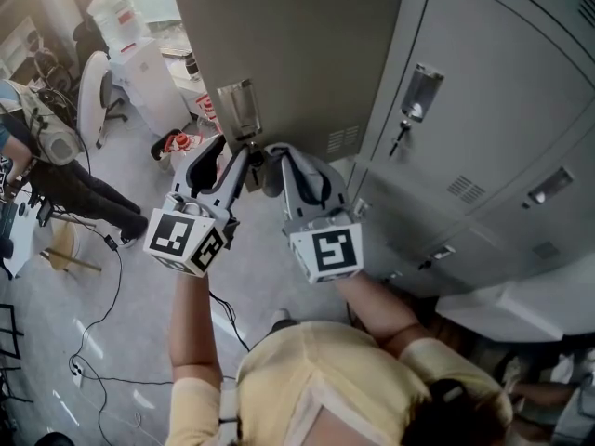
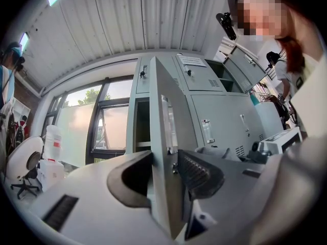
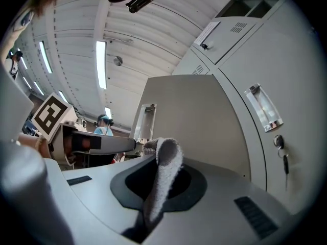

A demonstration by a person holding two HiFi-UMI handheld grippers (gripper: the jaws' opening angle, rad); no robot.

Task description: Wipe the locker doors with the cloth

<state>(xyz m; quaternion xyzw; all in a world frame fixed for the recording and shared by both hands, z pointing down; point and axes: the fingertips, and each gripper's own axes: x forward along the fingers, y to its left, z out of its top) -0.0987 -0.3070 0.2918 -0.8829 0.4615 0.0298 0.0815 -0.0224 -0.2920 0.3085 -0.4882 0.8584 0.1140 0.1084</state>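
- cloth (image 3: 164, 172): grey, nubby terry pile; folded into a narrow strip; long axis runs straight out along the right gripper (image 3: 158, 188), rounded folded end leading and pointing at the face of the open locker door (image 3: 204, 126)
- right gripper jaws are clamped on the strip's lower part; only the folded end sticks out past them
- in the head view the cloth (image 1: 272, 177) is a dark wad at the tip of the right gripper (image 1: 279, 170), just below the door's lower edge and near its handle recess (image 1: 237, 108); contact with the door can't be told
- open locker door (image 1: 297, 54): flat thin sheet metal, smooth matt grey paint; long axis vertical; swung out from the cabinet; louvred vent slots (image 1: 344, 139) near one corner; recess is a shiny upright rectangle
- left gripper (image 1: 228, 161): jaws set wide, one each side of the door's free edge, gripping it; in its own view the door (image 2: 161, 111) is seen edge-on, a thin slab between a smooth pad and a ribbed pad (image 2: 199, 173)
- closed locker doors (image 1: 483, 110) on the right: same grey steel; a key (image 1: 402, 137) hangs in one lock
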